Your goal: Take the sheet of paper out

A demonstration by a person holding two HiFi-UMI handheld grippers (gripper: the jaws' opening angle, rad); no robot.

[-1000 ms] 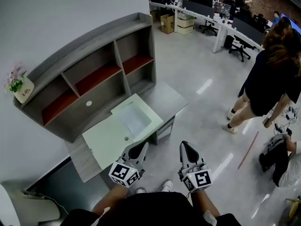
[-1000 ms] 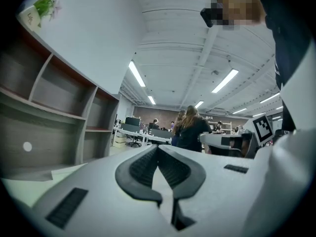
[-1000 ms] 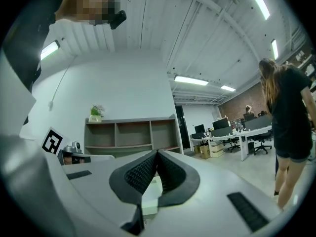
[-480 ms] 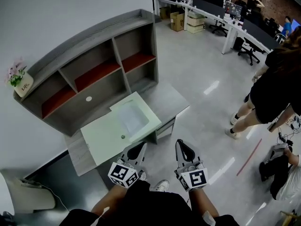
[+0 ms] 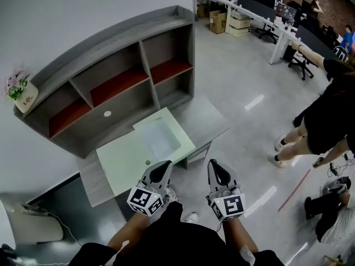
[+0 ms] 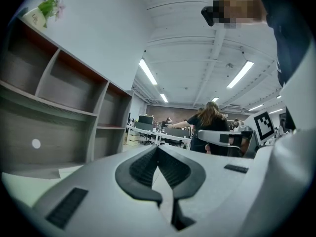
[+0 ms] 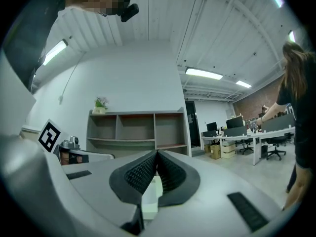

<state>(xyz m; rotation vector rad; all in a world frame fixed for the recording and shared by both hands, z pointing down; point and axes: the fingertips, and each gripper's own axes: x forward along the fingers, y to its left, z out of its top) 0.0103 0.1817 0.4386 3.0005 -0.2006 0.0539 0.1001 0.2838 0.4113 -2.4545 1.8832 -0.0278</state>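
With jaws pressed together and empty, the left gripper (image 5: 164, 166) and right gripper (image 5: 214, 164) hang by the desk's (image 5: 206, 118) front edge; beyond, the sheet of paper (image 5: 161, 138) lies flat on a green mat (image 5: 125, 160), before the shelf (image 5: 145, 57).

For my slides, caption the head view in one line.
Left gripper and right gripper, jaws shut, near a pale sheet on a green mat before a grey shelf unit.

Glossy floor (image 5: 238, 76); matt wood-grain shelf unit (image 5: 111, 42); smooth sheet of paper (image 5: 160, 140).
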